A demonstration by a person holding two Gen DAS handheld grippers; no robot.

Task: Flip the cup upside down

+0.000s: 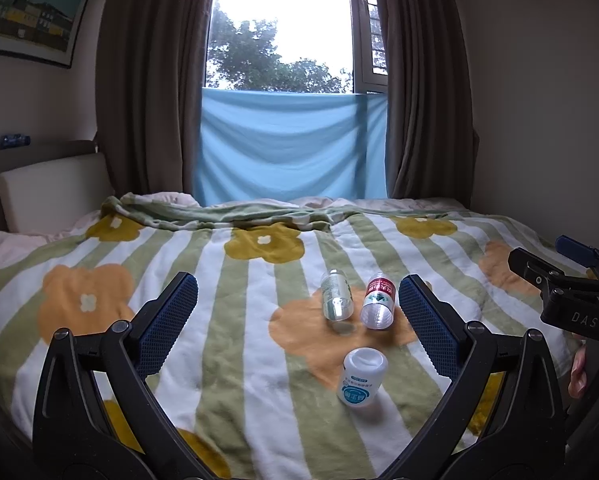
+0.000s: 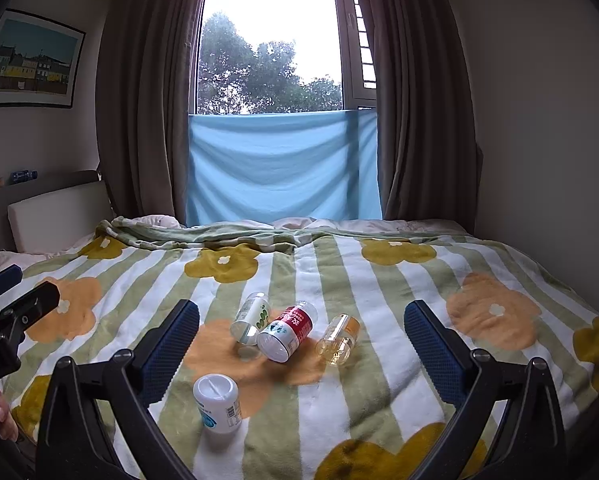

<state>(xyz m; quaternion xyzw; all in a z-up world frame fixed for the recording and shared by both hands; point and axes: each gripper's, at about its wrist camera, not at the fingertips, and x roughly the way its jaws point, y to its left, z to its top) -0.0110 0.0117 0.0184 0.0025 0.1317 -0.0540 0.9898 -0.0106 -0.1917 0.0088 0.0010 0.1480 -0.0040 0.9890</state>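
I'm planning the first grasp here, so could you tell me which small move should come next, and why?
Probably ease the open right gripper down toward the red-labelled cup: it lies on its side on the blanket, nearly centred between the fingers, and neither gripper holds anything.

A home bedroom; blanketed bed (image 2: 339,280), brown curtains (image 2: 419,100), framed picture (image 2: 29,60) show it.

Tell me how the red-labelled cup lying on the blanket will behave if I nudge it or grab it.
The red-labelled cup lies on its side, so it will probably roll, likely into the green-labelled cup right beside it. It looks like thin clear plastic, likely light and easily squeezed. The soft blanket may give under it.
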